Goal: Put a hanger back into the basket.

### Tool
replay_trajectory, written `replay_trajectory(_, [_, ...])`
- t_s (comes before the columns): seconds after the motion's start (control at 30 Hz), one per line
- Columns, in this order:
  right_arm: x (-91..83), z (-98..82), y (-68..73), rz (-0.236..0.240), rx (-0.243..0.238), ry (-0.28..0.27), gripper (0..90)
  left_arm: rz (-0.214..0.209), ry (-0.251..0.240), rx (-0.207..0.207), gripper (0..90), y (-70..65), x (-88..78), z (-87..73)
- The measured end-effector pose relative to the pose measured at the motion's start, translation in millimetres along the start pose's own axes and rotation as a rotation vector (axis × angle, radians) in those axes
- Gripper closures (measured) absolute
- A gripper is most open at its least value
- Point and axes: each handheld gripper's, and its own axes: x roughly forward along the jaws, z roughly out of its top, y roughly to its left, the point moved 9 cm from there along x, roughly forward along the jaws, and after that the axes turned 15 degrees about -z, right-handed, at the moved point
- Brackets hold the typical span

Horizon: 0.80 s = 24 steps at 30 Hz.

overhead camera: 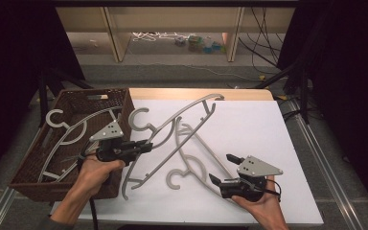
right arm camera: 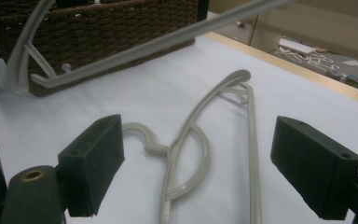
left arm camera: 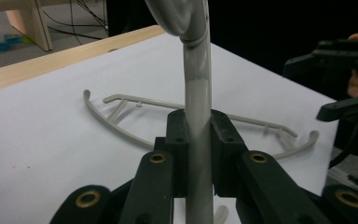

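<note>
My left gripper (overhead camera: 146, 145) is clenched on the curved arm of a grey plastic hanger (overhead camera: 172, 129); the left gripper view shows both pads (left arm camera: 177, 140) pressed against the arm of this lifted hanger, which rises clear of the white table surface (overhead camera: 249, 129) just beside the brown wicker basket (overhead camera: 33, 177). A further hanger (overhead camera: 69, 132) already lies inside that basket. My right gripper (overhead camera: 223, 168) is released, its jaws standing wide apart, and it hovers low over a second hanger (right arm camera: 191, 140) that lies flat on the table. In the high view, the two hangers outside the basket cross near the middle of the table. I judge the main risk to be entanglement: the lower end of the lifted hanger could catch the flat one and drag it. A second risk is rotation: I grip one arm away from the hanger's centre, so the long free end could swing, strike the basket rim or slip through the pads. The right gripper could also be struck if that end swings toward it. The surface is a white sheet on a wooden table. Beyond it stand pale shelving legs (overhead camera: 115, 33), loose cables (overhead camera: 263, 33) and small coloured objects (overhead camera: 201, 44) on the floor, flanked by dark curtains
</note>
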Motion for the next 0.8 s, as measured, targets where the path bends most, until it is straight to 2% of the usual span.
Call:
replay_trajectory(0.03, [0.6, -0.2, 1.4, 0.014, 0.005, -0.002, 18.1, -0.008, -0.008, -0.009, 79.5, -1.8, -1.9, 1.9])
replay_trajectory(0.17, [0.6, -1.3, 0.5, 0.002, 0.006, -0.004, 18.1, -0.019, -0.02, -0.021, 79.5, -6.8, -10.7, 8.9])
replay_trajectory(0.3, [0.7, -3.3, 0.6, 0.001, 0.0, 0.002, 18.1, -0.047, -0.049, -0.049, 79.5, -11.8, -23.5, 18.0])
replay_trajectory(0.5, [1.7, -3.4, 0.8, -0.001, -0.006, -0.009, 18.1, -0.052, -0.053, -0.052, 79.5, -13.7, -39.6, 26.2])
replay_trajectory(0.53, [1.9, -3.6, 0.4, -0.003, -0.005, -0.008, 18.1, -0.044, -0.053, -0.054, 79.5, -14.9, -47.5, 30.5])
replay_trajectory(0.6, [1.9, -3.8, 0.5, -0.002, -0.006, -0.007, 18.1, -0.039, -0.052, -0.042, 79.5, -14.8, -50.5, 32.5])
replay_trajectory(0.63, [1.5, -4.7, 0.8, 0.002, -0.008, 0.0, 18.1, -0.026, -0.05, -0.036, 79.5, -14.6, -58.6, 37.1])
replay_trajectory(0.73, [2.1, -4.7, 0.7, 0.0, -0.014, -0.002, 18.1, -0.022, -0.051, -0.035, 79.5, -14.3, -67.7, 41.7])
replay_trajectory(0.8, [1.7, -5.7, 1.7, 0.008, -0.012, 0.005, 18.1, -0.002, -0.049, -0.029, 79.5, -13.1, -78.0, 46.4])
